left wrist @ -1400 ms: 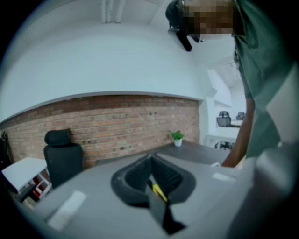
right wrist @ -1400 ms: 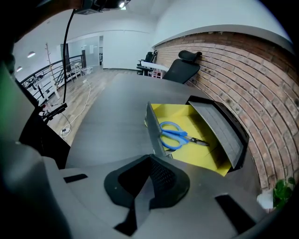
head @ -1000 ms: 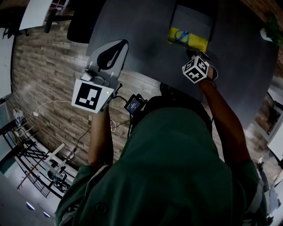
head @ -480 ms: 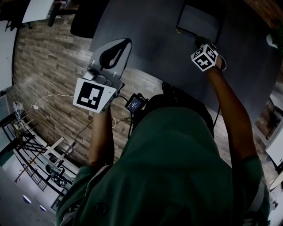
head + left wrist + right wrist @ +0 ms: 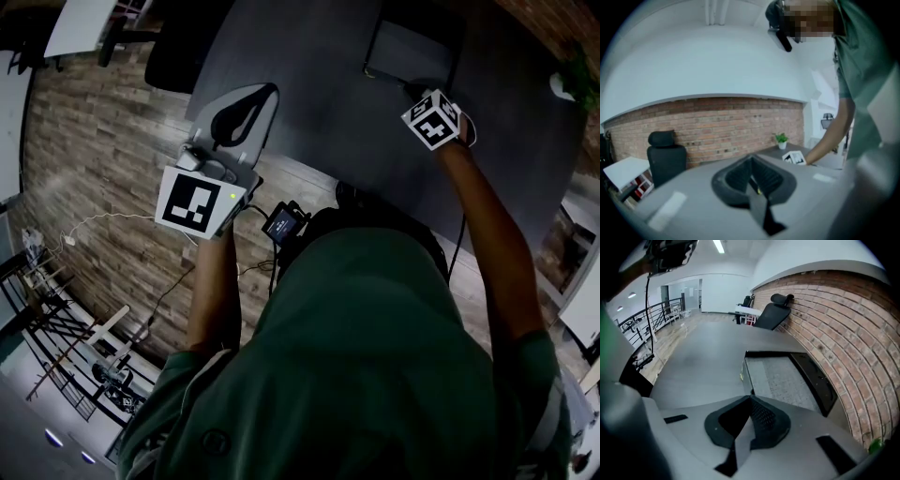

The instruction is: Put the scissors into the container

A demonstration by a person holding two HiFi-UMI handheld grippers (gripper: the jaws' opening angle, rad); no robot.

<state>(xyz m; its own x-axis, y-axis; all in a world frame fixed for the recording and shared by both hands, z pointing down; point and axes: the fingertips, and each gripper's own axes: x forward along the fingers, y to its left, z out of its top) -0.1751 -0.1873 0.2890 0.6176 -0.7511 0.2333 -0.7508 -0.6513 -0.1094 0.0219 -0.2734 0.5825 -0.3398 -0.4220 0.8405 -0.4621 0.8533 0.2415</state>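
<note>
The table (image 5: pixel 703 357) was smooth, matt dark grey. The container (image 5: pixel 815 378) had black walls and a grainy, woven-looking grey bottom. The wall (image 5: pixel 843 319) was rough brick, the floor (image 5: pixel 103 141) wood planks, the shirt (image 5: pixel 375 356) green cloth.

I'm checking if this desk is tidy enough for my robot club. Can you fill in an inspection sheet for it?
Surface: dark grey tabletop, holding the container.
Job's things: black rectangular container with grey lining, beside the brick wall; scissors not seen.
Clutter: nothing seen.
Grippers: left gripper fingers shut, nothing between; right gripper fingers shut, nothing between, just short of the container.
Cables: thin white cable on the wooden floor.
Surroundings: black office chair, small green potted plant.
</note>
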